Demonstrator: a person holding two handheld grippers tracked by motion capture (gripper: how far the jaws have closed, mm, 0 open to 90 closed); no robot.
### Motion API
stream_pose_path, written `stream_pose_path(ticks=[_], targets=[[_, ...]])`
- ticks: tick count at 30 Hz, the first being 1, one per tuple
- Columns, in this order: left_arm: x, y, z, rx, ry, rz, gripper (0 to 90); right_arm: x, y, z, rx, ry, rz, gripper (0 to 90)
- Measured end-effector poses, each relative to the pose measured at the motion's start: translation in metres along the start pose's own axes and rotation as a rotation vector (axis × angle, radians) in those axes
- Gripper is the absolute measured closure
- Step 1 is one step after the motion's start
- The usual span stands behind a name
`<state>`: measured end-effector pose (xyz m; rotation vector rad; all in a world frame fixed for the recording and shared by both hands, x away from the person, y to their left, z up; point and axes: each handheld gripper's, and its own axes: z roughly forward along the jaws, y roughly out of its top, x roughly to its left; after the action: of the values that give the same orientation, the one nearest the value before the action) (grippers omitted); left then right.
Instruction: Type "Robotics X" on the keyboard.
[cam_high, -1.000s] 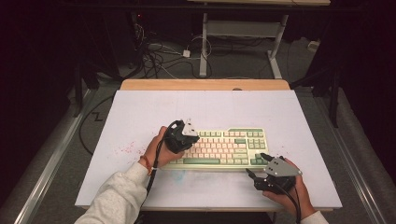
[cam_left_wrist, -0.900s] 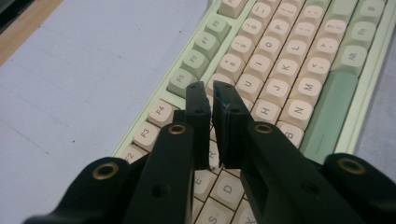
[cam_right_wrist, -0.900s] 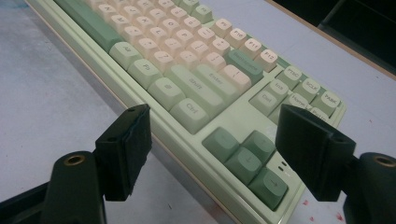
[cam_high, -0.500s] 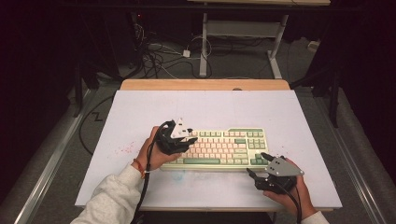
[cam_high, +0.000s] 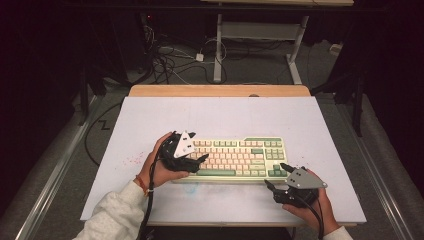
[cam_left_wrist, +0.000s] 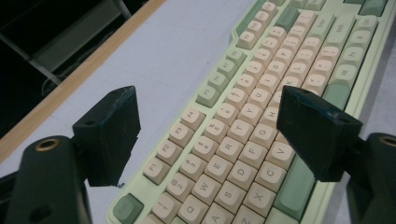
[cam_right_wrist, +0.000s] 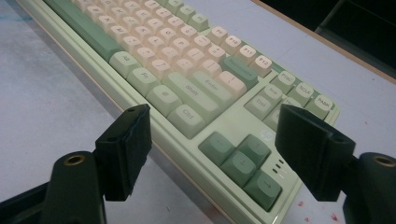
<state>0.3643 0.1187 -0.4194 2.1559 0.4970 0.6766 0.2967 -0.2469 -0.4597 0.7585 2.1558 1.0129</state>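
The keyboard (cam_high: 235, 159) is set near the surface's (cam_high: 220, 112) front edge. Its left end is spanned by the left hand-held gripper (cam_high: 200, 161), jaws just spread, nothing pinched; its front right corner is faced by the spread right hand-held gripper (cam_high: 276, 176).

Keyboard (cam_high: 235, 159): plastic, pale green case with slight sheen; cream and green keycaps (cam_left_wrist: 233, 154) smooth, matt. Left gripper (cam_high: 197, 161) and right gripper (cam_high: 276, 176): black matt jaws, pads scuffed and faintly rough; brass-looking inserts at lower corners of both gripper views. Table top (cam_high: 225, 115): matt, pale, smooth; far edge strip (cam_high: 220, 90) looked like wood. Sleeve (cam_high: 112, 215), lower left: knitted cloth.
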Motion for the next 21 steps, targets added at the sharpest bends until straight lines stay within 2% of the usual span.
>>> stream_pose_path(ticks=[8, 21], targets=[[-0.003, -0.012, -0.014, -0.019, 0.041, 0.019, 19.0, -0.001, 0.001, -0.001, -0.006, -0.003, 0.005, 27.5], [-0.006, -0.041, -0.031, 0.009, 0.098, 0.026, 19.0, -0.003, 0.004, 0.002, -0.011, 0.002, 0.014, 27.6]])
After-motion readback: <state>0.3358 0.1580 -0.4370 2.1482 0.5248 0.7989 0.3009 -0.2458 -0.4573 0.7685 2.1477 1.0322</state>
